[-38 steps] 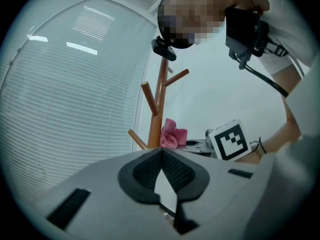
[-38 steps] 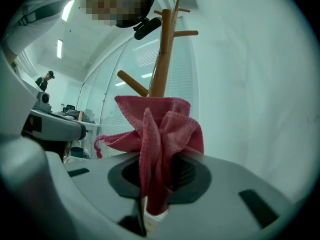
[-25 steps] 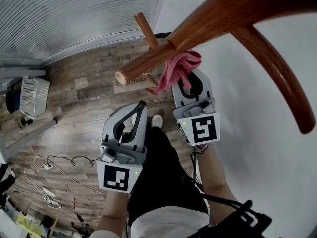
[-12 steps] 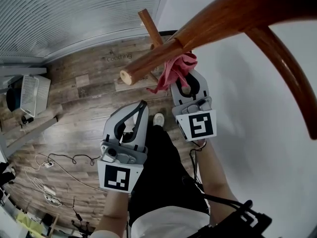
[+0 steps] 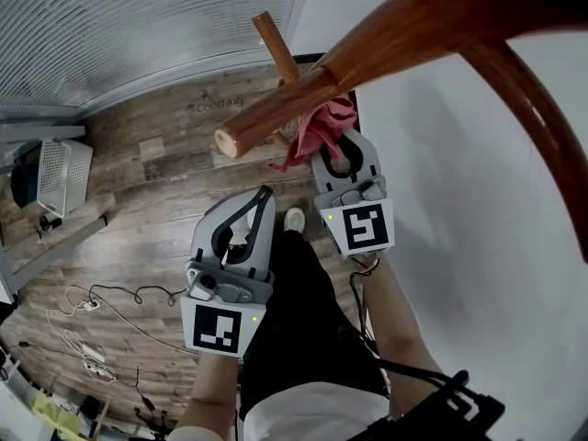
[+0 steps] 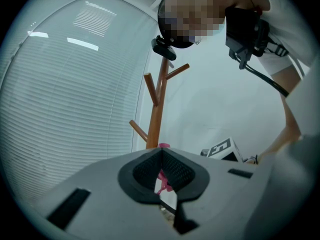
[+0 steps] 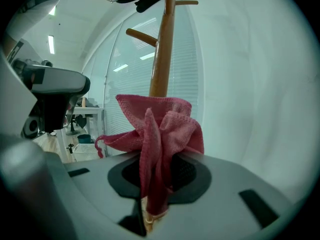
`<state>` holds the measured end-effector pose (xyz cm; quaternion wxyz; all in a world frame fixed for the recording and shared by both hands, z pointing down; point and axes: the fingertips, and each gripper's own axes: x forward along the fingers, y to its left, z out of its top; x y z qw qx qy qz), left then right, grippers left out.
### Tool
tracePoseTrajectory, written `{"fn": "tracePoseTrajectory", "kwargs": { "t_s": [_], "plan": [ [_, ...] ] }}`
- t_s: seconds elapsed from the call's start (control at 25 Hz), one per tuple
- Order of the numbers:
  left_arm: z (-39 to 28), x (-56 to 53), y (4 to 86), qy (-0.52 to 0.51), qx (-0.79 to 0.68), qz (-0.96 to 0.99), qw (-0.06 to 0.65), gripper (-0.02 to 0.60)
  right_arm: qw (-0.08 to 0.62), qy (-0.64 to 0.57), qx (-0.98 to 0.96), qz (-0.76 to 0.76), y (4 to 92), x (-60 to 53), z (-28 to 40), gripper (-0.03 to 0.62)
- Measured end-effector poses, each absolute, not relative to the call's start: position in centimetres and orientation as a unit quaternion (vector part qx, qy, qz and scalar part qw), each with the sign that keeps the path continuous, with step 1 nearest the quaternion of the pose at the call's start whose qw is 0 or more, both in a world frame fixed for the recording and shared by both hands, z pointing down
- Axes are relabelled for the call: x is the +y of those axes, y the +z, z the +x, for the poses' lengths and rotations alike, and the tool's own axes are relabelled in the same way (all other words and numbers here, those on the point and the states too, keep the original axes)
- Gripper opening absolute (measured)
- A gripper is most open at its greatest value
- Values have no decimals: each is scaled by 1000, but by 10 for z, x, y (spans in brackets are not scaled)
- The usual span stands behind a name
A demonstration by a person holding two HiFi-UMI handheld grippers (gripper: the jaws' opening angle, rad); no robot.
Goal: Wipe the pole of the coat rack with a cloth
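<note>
Beside the brown wooden coat-rack pole (image 5: pixel 386 49), the right tongs (image 5: pixel 336 147) pinch a crumpled pink cloth (image 5: pixel 319 127); at seven o'clock from them, the left tongs (image 5: pixel 264 196) are pressed together, empty.

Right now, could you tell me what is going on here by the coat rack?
A person holds a tool in each hand. The right tool is shut on a pink cloth, raised to the wooden pole of the coat rack, which the cloth appears to touch. The left tool is shut on nothing and hangs lower, apart from the pole.
</note>
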<state>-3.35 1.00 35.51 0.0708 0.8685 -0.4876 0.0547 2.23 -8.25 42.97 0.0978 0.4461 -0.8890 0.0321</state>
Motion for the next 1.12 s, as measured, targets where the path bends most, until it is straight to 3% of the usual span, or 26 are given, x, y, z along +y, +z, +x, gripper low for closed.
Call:
{"fn": "tracePoseTrajectory", "kwargs": {
  "t_s": [0.36,0.72,1.12],
  "plan": [
    [-32,11,358,63,-487,868,75,14,113,22,-884,452,433,-83,26,86],
    [-40,13,363,68,-503,858,76,14,62,44,-868,491,383,-55,48,86],
    [-57,13,361,57,-530,842,87,14,-32,-16,-893,449,298,-36,19,86]
  ]
}}
